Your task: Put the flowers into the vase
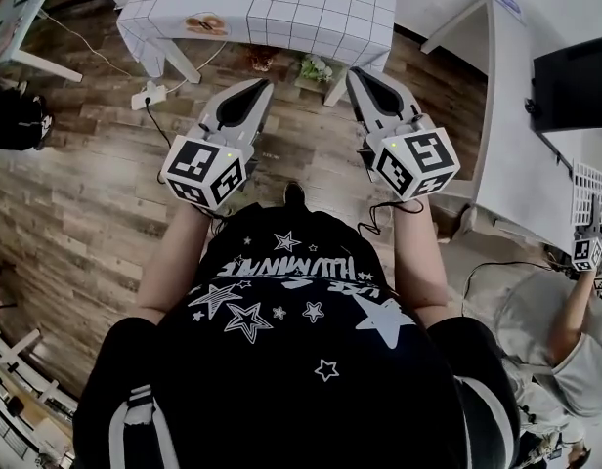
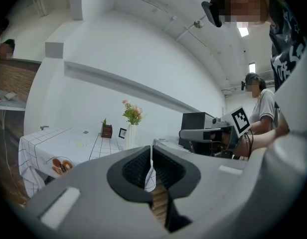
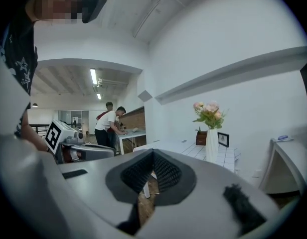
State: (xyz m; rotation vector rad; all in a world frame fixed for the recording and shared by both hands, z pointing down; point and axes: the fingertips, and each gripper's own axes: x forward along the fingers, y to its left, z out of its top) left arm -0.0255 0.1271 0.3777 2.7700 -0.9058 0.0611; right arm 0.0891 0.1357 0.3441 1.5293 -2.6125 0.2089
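Observation:
A white vase (image 2: 129,136) holding pink flowers (image 2: 132,114) stands on a table with a checked cloth (image 2: 59,143) ahead of me. In the right gripper view the same vase (image 3: 212,144) and flowers (image 3: 209,112) stand right of centre. My left gripper (image 1: 262,86) and right gripper (image 1: 358,74) are held side by side in front of the body and point at that table (image 1: 281,8). The left gripper's (image 2: 151,151) jaws are shut with nothing between them. My right gripper (image 3: 153,153) is shut and empty too.
A small brown plant pot (image 2: 106,130) and a picture frame (image 2: 122,132) stand beside the vase. A white desk (image 1: 516,115) with a black monitor (image 1: 575,86) is at the right. A power strip (image 1: 150,96) lies on the wooden floor. Another person (image 1: 575,340) is at the right.

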